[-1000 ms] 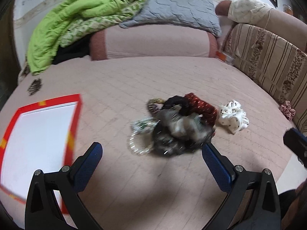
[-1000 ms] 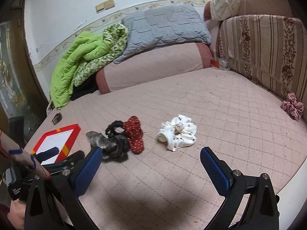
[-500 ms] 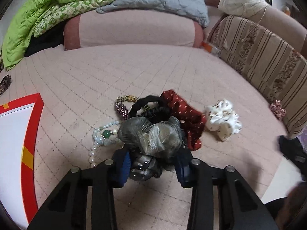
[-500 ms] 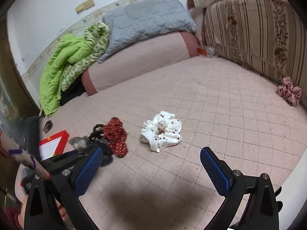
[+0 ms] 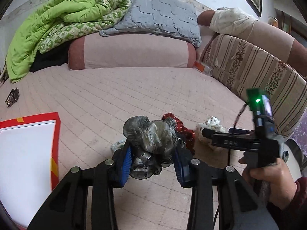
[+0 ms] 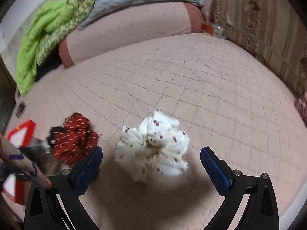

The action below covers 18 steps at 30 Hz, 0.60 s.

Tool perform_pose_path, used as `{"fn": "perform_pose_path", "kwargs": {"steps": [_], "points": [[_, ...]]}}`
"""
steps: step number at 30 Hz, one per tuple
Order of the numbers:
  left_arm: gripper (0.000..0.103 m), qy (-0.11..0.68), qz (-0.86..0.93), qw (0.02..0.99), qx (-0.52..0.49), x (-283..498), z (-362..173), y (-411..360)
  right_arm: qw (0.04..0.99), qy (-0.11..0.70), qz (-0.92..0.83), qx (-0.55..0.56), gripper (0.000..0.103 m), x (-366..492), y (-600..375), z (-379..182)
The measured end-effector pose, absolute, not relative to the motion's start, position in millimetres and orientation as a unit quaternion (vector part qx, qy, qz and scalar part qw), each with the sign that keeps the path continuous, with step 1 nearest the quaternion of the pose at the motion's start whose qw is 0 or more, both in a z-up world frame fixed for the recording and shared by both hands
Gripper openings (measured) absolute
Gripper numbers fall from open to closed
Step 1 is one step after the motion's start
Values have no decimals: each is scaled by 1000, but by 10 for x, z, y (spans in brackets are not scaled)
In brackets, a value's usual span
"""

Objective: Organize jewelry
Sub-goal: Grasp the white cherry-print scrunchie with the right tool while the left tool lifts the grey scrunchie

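My left gripper [image 5: 152, 163] is shut on a shiny grey scrunchie [image 5: 151, 136], lifted a little off the pink quilted bed [image 5: 119, 95]. Behind it lie a red dotted scrunchie [image 5: 181, 127] and a bit of pearl bracelet [image 5: 117, 145]. A white scrunchie with dark dots [image 6: 153, 143] lies on the bed between the blue pads of my right gripper [image 6: 151, 164], which is open and not touching it. The red scrunchie [image 6: 74, 138] sits just left of it, over a black one [image 6: 53, 132]. A white tray with a red rim [image 5: 28, 153] lies at the left.
A pink bolster [image 5: 132, 51] with a green quilt [image 5: 48, 23] and grey pillow [image 5: 159, 13] lines the back. A striped sofa back [image 5: 255, 69] runs along the right. A dark hair clip [image 5: 12, 95] lies far left; a red checked scrunchie [image 6: 301, 107] far right. A hand [image 5: 268, 178] holds the right gripper.
The left gripper closed on the grey scrunchie and raised it off the pile. The right gripper came down and forward until the white scrunchie lay between its open fingers.
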<state>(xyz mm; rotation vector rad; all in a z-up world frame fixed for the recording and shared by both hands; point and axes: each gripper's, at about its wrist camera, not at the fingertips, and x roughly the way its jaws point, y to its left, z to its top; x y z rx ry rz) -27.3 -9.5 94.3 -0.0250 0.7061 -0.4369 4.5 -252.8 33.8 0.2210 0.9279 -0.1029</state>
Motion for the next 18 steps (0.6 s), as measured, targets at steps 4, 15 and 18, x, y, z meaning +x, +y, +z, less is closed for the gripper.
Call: {"fn": "perform_pose_path", "kwargs": {"steps": [4, 15, 18], "points": [[37, 341, -206, 917, -23, -252, 936, 66, 875, 472, -52, 98, 70, 172, -2495, 189], [37, 323, -187, 927, -33, -262, 961, 264, 944, 315, -10, 94, 20, -207, -2264, 856], [37, 317, -176, 931, -35, -268, 998, 346, 953, 286, 30, 96, 20, -281, -2056, 978]]}}
